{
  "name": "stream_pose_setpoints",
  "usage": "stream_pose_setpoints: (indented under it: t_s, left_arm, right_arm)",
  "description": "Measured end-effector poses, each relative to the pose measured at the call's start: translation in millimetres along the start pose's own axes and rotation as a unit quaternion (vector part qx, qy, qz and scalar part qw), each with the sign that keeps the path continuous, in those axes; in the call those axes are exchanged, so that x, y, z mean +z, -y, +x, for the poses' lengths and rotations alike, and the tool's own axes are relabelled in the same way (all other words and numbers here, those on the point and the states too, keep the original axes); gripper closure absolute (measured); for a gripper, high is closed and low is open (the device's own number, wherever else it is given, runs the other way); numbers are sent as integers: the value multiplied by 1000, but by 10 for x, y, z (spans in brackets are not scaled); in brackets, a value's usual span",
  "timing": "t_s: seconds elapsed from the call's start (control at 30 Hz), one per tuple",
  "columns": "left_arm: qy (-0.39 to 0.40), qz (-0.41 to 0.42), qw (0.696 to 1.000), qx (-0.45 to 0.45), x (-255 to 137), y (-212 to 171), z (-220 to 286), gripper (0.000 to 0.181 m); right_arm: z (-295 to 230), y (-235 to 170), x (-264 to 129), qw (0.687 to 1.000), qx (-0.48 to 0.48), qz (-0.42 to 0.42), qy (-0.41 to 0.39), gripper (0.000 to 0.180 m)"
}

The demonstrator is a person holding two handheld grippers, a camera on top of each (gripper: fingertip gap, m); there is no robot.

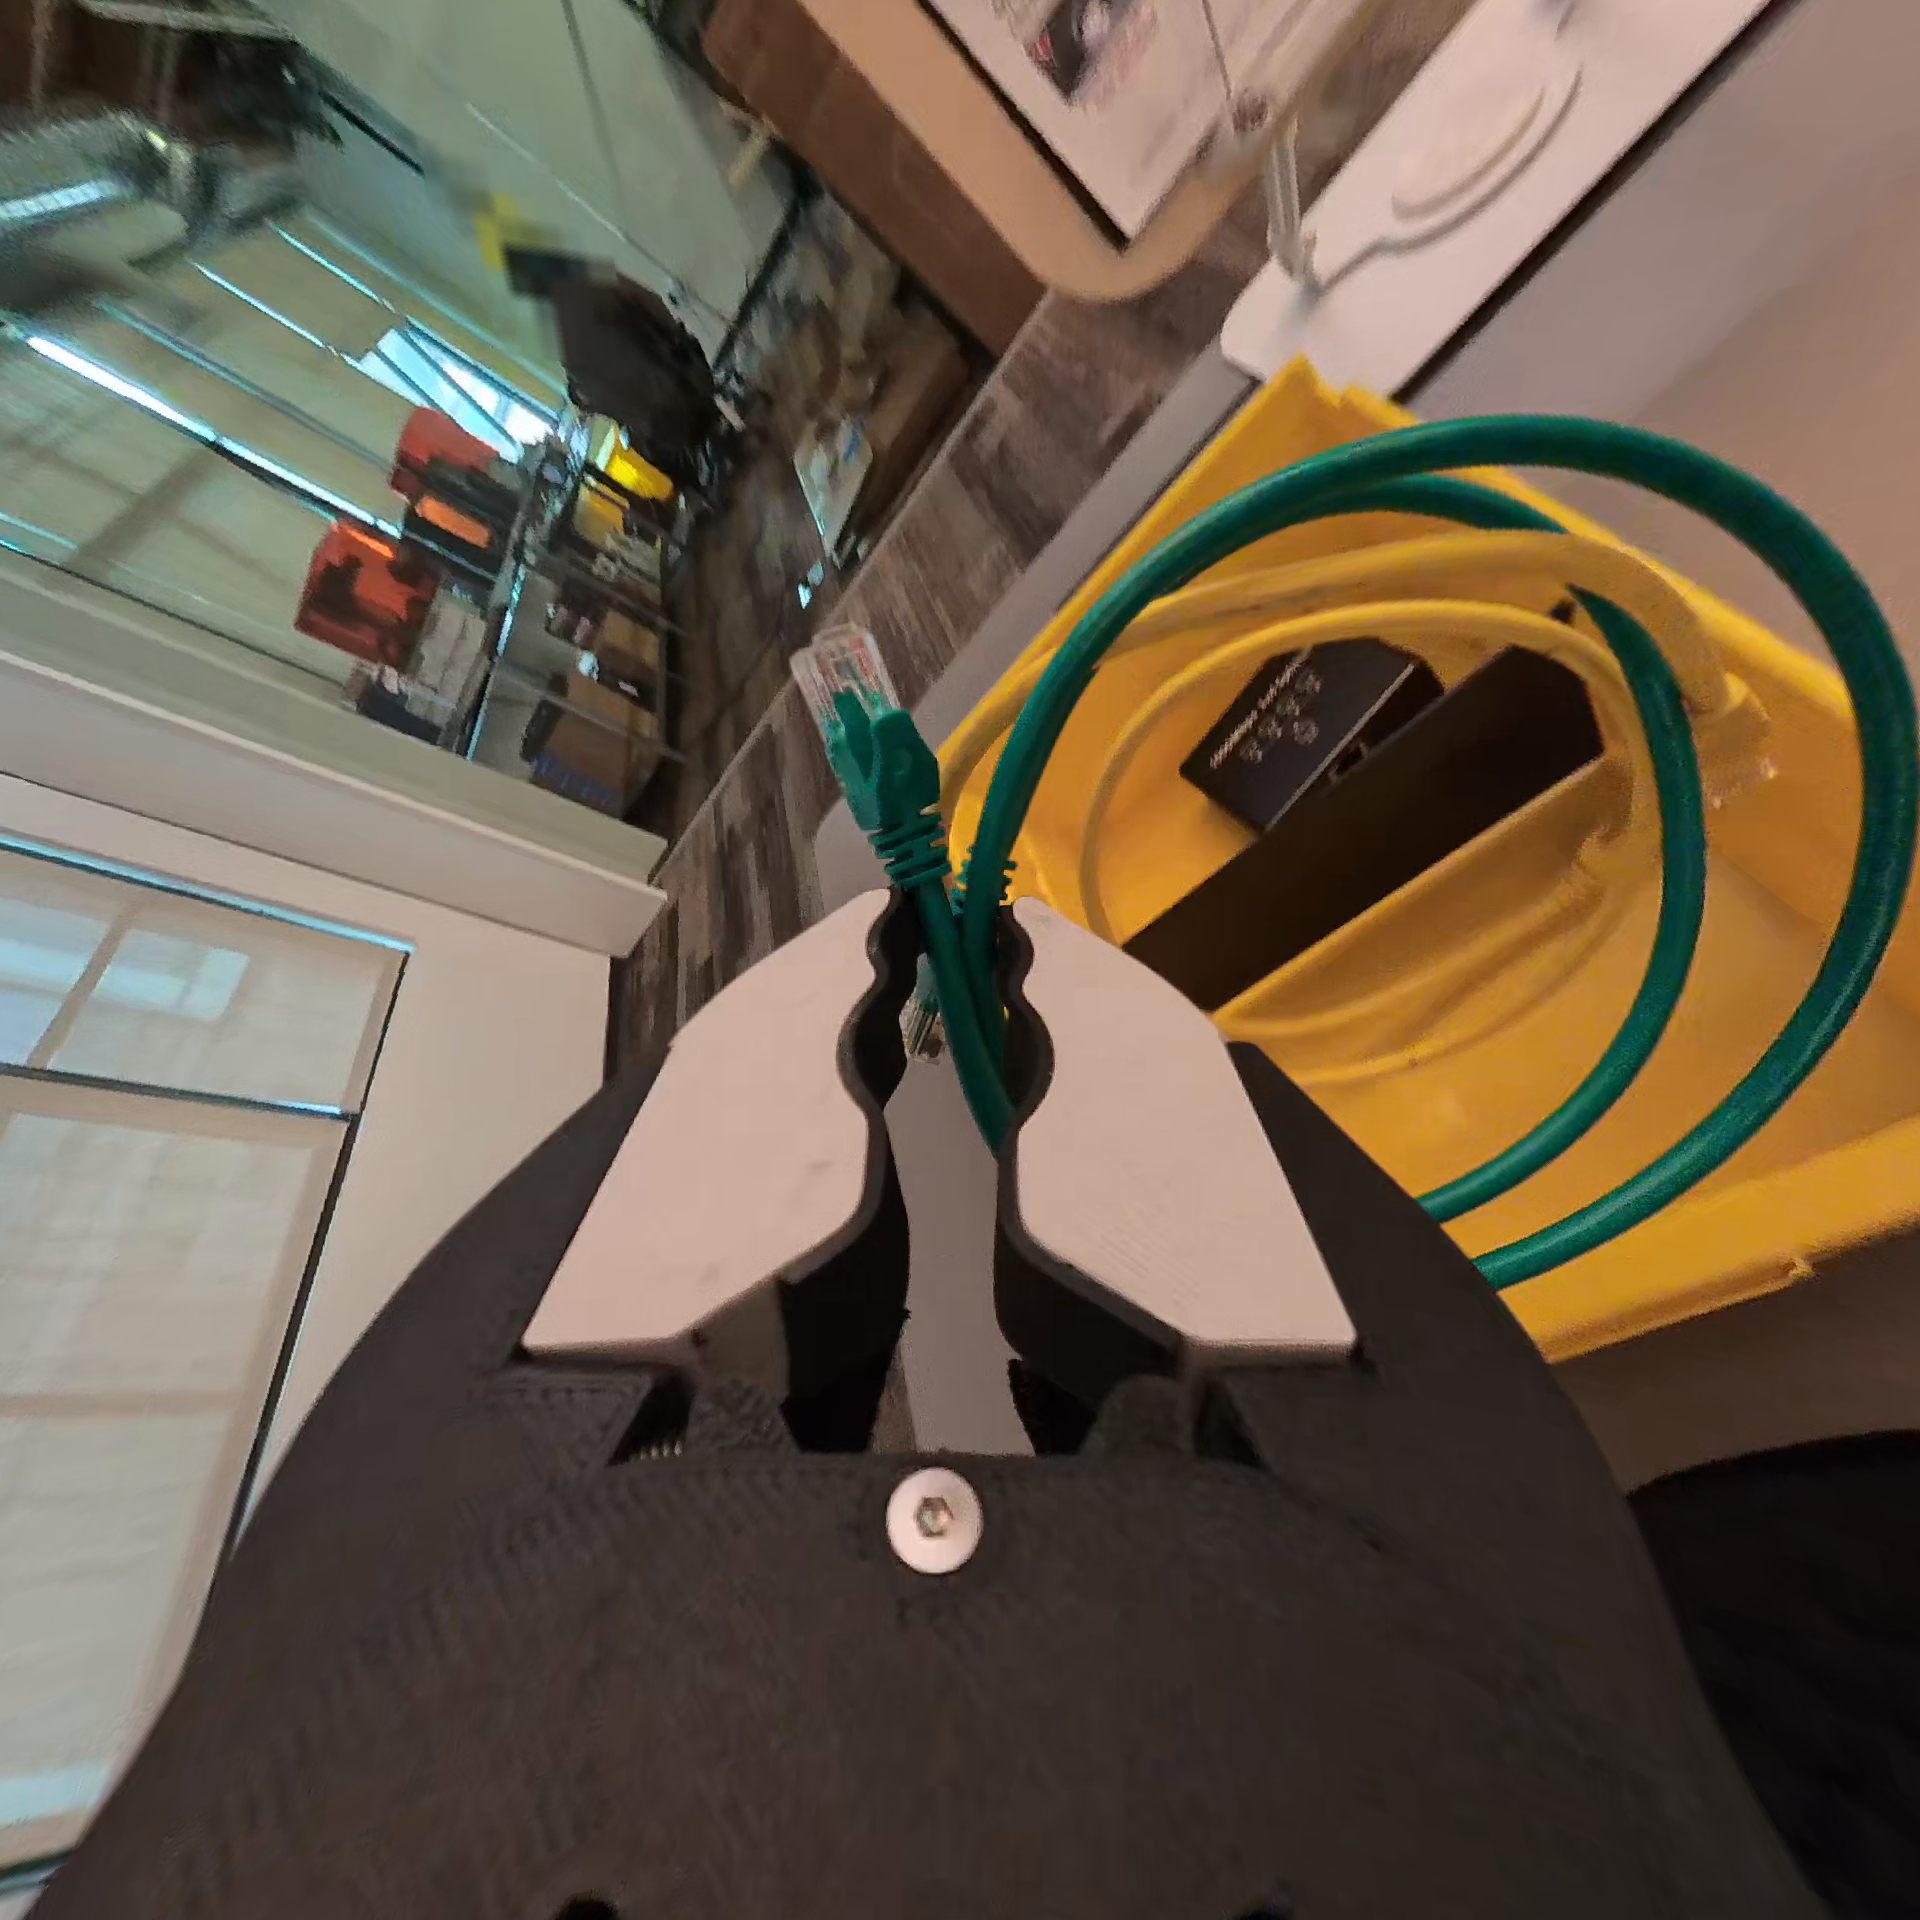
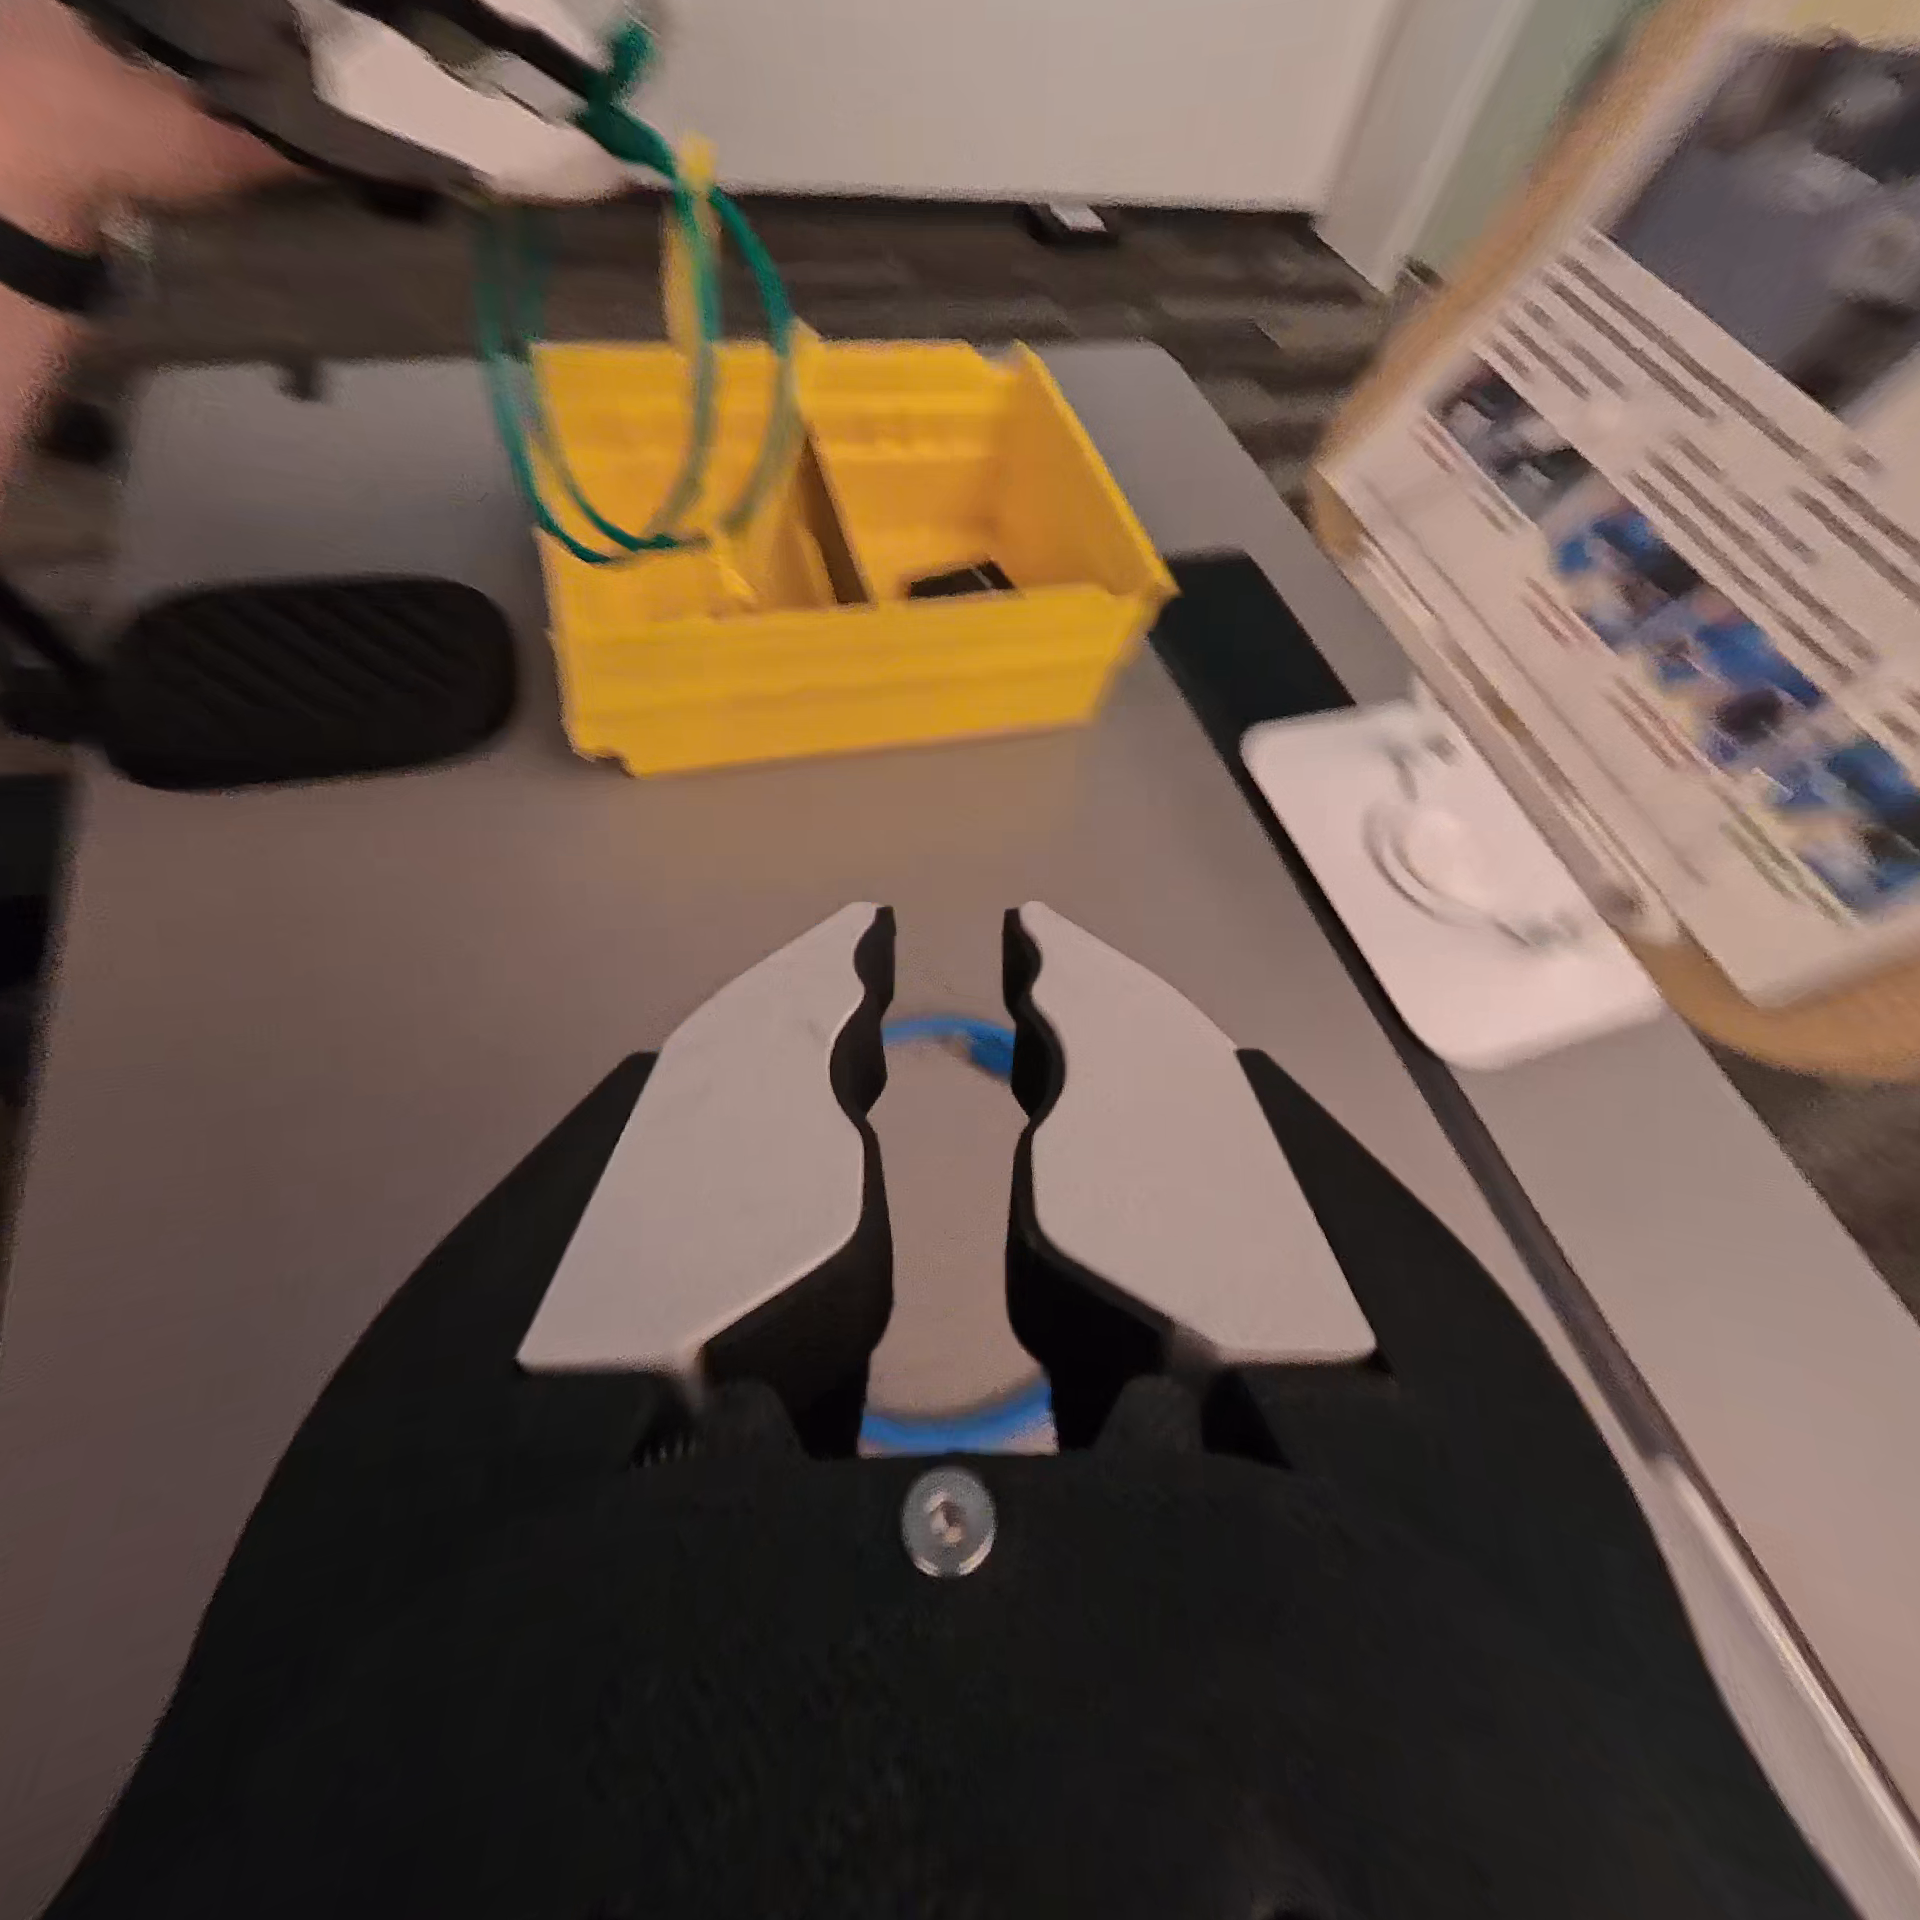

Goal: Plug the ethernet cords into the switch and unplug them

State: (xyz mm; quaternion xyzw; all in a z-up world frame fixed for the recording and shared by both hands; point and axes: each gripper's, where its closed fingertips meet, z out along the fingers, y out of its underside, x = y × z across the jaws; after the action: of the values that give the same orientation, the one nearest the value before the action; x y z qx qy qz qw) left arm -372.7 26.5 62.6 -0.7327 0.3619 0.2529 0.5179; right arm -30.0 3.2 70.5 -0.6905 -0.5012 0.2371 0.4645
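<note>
My left gripper [image 1: 948, 914] is shut on a green ethernet cord [image 1: 1621, 442], gripped just behind its green plug [image 1: 883, 769], and holds it in the air above a yellow bin [image 1: 1455, 1039]. A yellow cord [image 1: 1351, 561] hangs tangled in the green loop. A black switch [image 1: 1309, 727] lies in the bin. In the right wrist view the left gripper [image 2: 613, 94] is at the top left with the cords [image 2: 769, 291] dangling over the bin [image 2: 831, 675]. My right gripper [image 2: 948, 920] is slightly open and empty over the table, above a blue cord [image 2: 940, 1029].
A black oval case [image 2: 312, 675] lies left of the bin. A monitor [image 2: 1662, 623] on a white base [image 2: 1455, 883] stands to the right. The grey table [image 2: 416, 987] ends behind the bin. A black divider [image 2: 831, 520] splits the bin. My right fingertips sit around 35 centimeters from my left ones. To the black switch [image 1: 1309, 727]: left tips about 25 centimeters, right tips about 40 centimeters.
</note>
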Motion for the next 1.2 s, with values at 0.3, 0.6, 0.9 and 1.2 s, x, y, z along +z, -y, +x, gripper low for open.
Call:
stream_pose_setpoints:
  t_s: [0.3, 0.6, 0.9, 1.2]
  left_arm:
    - [-23, 117, 992, -29, -168, 279, 25, 167]
    - [-30, 165, 986, 17, -193, 405, 218, 167]
    - [-31, 162, 986, 17, -168, 359, 221, 167]
    - [-40, 165, 985, 7, -167, 359, 261, 167]
  right_arm:
    - [-727, 776, 1076, 989, -32, 72, 125, 154]
    - [-770, 1366, 1821, 970, 54, -29, 234, 149]
    - [-905, 1242, 1984, 985, -44, -92, 138, 163]
    - [-806, 1131, 2080, 983, -100, -145, 52, 171]
